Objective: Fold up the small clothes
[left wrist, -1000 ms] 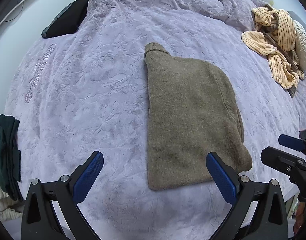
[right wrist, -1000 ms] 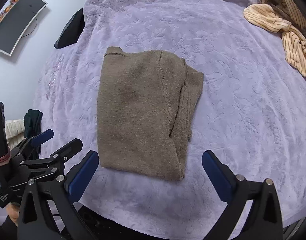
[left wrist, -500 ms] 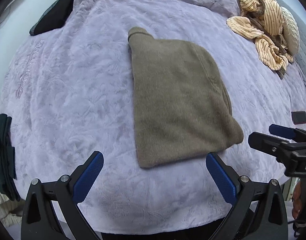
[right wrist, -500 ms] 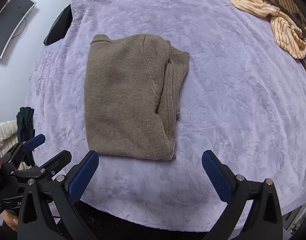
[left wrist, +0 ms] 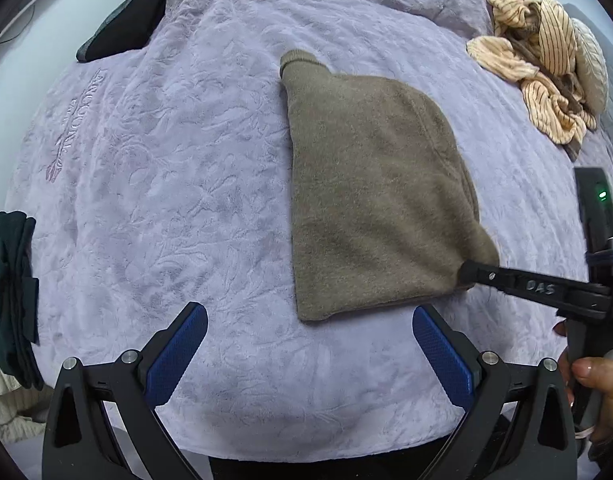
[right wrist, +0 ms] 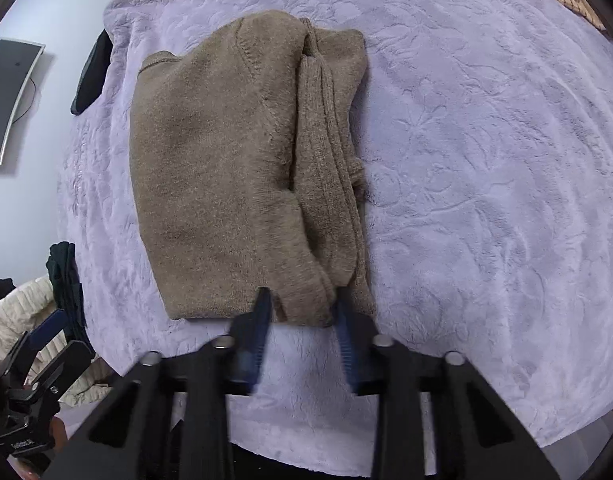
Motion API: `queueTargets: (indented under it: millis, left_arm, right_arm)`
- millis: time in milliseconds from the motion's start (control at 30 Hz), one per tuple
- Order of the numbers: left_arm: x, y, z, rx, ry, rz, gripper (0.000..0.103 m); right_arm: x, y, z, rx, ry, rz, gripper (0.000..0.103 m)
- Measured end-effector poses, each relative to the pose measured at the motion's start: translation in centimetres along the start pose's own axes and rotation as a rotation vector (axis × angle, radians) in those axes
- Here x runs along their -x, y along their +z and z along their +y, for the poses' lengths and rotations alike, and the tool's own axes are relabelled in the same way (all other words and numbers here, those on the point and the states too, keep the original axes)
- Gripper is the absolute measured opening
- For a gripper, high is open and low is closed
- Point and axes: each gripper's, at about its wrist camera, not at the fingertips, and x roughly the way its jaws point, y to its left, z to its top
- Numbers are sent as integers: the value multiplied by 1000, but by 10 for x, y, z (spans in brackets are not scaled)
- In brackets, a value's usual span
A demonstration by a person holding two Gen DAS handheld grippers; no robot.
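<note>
A brown knit sweater (left wrist: 370, 184) lies folded lengthwise on the lilac bedspread (left wrist: 178, 184); it also shows in the right wrist view (right wrist: 226, 168), its folded layers stacked along its right side. My right gripper (right wrist: 302, 312) is closing on the sweater's near right corner, fabric between its blue pads; its jaws are blurred. In the left wrist view the right gripper (left wrist: 472, 274) reaches that corner from the right. My left gripper (left wrist: 308, 344) is open and empty, just in front of the sweater's near edge.
A striped beige garment pile (left wrist: 542, 68) lies at the far right of the bed. A dark folded garment (left wrist: 10, 292) hangs at the left edge. A black object (left wrist: 126, 28) sits at the far left corner. The bed's front edge is close below the grippers.
My right gripper has moved forward to the sweater's near right corner and its jaws have narrowed around the fabric. The left gripper stayed open and came a little closer.
</note>
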Motion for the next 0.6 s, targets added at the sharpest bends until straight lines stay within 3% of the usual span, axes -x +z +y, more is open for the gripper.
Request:
queueTargets:
  millis: [133, 267, 433, 600]
  left_arm:
    - [4, 4, -1, 0, 0, -41, 103]
    - [-6, 10, -2, -3, -2, 0, 103]
    - [-27, 18, -6, -15, -13, 70, 103]
    - [-33, 34, -2, -2, -29, 49, 103]
  right_arm:
    - [-10, -3, -16, -34, 14, 0, 19]
    - [-24, -9, -37, -119, 43, 25, 19]
    - [-25, -11, -28, -44, -29, 58, 19]
    - [-13, -9, -34, -27, -40, 120, 21]
